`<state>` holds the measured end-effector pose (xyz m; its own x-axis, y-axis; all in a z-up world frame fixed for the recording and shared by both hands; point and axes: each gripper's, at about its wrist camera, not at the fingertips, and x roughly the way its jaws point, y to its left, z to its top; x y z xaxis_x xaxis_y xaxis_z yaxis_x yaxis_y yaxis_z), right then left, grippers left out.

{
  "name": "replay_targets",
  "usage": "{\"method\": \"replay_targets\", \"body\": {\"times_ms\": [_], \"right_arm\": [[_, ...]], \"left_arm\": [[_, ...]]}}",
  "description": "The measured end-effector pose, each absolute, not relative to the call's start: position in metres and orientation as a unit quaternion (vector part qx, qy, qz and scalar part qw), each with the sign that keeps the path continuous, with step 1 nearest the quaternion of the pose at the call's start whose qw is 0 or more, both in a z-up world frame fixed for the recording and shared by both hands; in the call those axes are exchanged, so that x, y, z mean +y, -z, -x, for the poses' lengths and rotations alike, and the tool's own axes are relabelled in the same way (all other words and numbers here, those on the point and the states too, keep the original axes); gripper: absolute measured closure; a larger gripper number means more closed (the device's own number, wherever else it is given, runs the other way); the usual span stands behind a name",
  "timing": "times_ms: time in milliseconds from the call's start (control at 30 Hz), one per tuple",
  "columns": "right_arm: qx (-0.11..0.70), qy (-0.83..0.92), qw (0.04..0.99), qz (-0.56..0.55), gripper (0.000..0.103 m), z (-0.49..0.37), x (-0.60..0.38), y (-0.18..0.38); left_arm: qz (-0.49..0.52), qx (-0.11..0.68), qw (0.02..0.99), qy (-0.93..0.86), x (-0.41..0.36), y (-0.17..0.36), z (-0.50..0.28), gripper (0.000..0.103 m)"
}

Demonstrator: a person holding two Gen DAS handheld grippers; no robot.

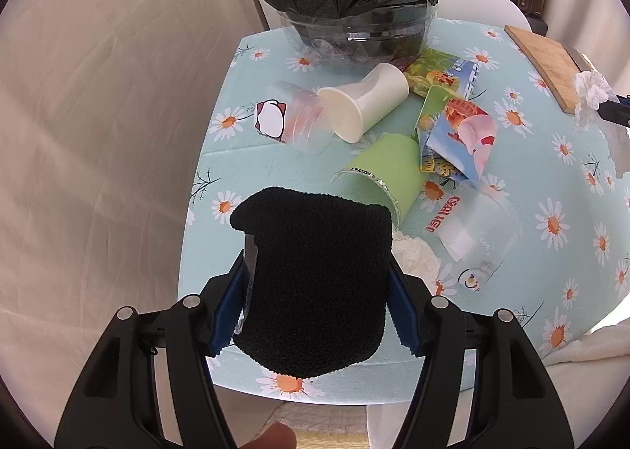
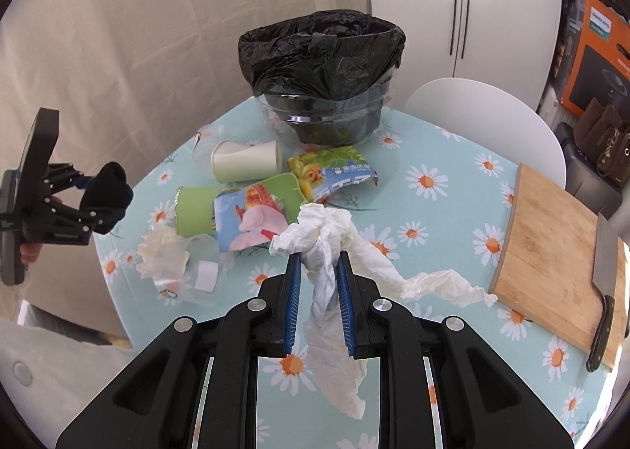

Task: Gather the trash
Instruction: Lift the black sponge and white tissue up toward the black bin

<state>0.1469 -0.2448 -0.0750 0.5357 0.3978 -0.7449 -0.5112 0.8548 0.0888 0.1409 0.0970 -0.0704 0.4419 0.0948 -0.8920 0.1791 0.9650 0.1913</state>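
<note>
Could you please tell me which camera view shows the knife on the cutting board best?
The right wrist view: the knife lies in full on the wooden cutting board, blade and dark handle both visible. The left wrist view shows only the board's end at its right edge, and the knife cannot be made out there.

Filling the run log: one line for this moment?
left gripper: holds black sleeve | right gripper: holds tissue | bin: ahead

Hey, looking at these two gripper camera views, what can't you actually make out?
- Bin's inside: both views, the black liner hides any contents.
- Black fuzzy item in the left gripper: left view, its near end is covered by the fingers; its kind is unclear.
- Table beneath it: left view, blocked.
- Knife handle end: right view, distorted near the edge.
- Crumpled tissue in the right gripper: its lower end hides the cloth.
</note>
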Motion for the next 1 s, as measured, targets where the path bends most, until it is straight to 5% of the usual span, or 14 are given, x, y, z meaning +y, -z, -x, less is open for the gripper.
{"method": "replay_targets", "body": {"times_ms": [1000], "right_arm": [[0.201,-0.344,0.917,0.023,0.085,-0.171,-0.228,-0.076]], "left_arm": [[-0.110,0.376,0.914,0.105,0.072,-0.049,-0.230,0.038]]}}
